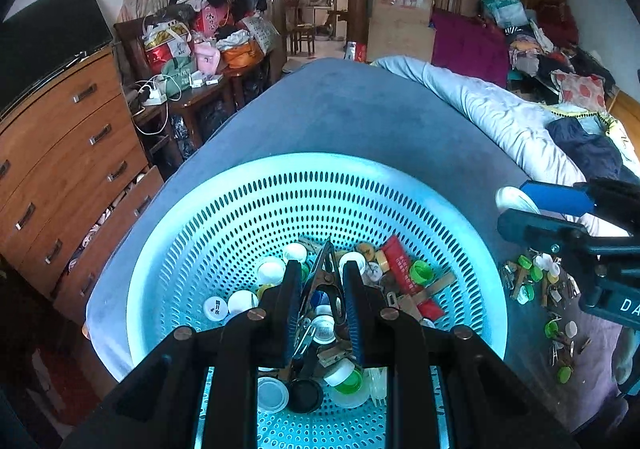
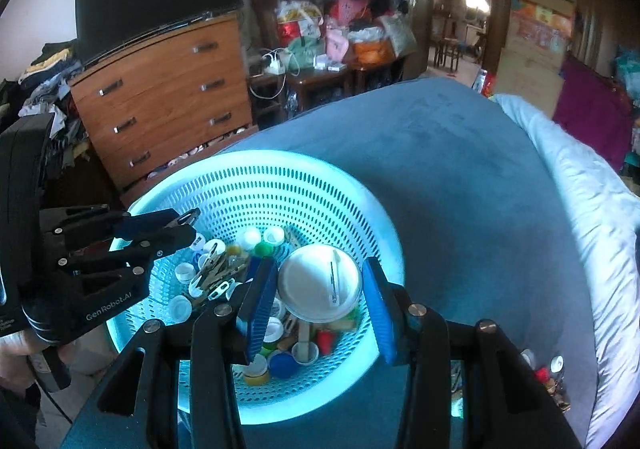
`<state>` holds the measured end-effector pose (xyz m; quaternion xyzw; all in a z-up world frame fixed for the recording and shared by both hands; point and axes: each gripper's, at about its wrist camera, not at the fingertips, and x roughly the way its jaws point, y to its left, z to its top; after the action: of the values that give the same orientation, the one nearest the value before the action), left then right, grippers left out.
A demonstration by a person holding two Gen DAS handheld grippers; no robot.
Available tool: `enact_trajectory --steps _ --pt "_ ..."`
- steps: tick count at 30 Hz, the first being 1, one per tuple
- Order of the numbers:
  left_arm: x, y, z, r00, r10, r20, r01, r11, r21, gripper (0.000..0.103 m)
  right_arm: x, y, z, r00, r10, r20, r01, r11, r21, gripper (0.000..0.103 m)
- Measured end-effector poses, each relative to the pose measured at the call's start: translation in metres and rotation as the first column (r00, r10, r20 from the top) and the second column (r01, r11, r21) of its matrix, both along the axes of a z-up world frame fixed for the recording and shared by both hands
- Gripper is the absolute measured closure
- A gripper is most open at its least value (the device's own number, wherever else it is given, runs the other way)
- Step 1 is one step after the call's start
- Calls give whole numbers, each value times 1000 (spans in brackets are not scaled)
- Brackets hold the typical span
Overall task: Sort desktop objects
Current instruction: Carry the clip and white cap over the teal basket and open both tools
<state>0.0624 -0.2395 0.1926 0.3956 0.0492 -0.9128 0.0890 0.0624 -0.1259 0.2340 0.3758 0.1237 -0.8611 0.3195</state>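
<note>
A light blue perforated basket (image 1: 320, 185) (image 2: 280, 185) sits on the blue table and holds bottle caps, clips and a red tube (image 1: 404, 273). My left gripper (image 1: 322, 269) is over the basket, shut on a metal clip (image 1: 326, 269), which also shows in the right wrist view (image 2: 186, 217). My right gripper (image 2: 320, 281) is over the basket's right side, jaws around a white round lid (image 2: 320, 283). In the left wrist view the right gripper (image 1: 520, 209) holds the lid's edge (image 1: 514, 200).
Loose caps and clips (image 1: 548, 297) lie on the table right of the basket. A wooden dresser (image 2: 168, 97) stands left. A white quilt (image 2: 588, 201) lies along the table's right side. A cluttered side table (image 1: 192, 89) stands behind.
</note>
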Motion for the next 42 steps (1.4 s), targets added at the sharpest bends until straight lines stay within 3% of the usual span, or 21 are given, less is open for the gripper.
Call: enact_trajectory --steps 29,31,32,33,34,42 --pt "-10 -7 -12 1000 -4 3 4 1000 17 81 -7 -15 -5 1000 14 -2 -14 1000 16 61" --pt "-12 -7 -13 1000 2 12 -2 1000 3 73 -7 -16 -6 1000 14 -10 -14 1000 21 59" --pt "-12 -7 -13 1000 20 10 -19 1000 -15 52 -6 -16 -6 1000 10 -20 -10 1000 27 54" --pt "-10 -8 -12 999 36 -6 -36 999 -19 37 -6 -16 -5 1000 9 -25 -9 1000 26 36" --pt "-9 -9 -11 999 41 -19 -41 999 -14 36 -4 -15 -4 999 10 -33 -9 1000 23 28" --pt "-6 -11 -4 998 56 -35 -56 998 -15 36 -2 -14 1 999 5 -47 -4 1000 17 28"
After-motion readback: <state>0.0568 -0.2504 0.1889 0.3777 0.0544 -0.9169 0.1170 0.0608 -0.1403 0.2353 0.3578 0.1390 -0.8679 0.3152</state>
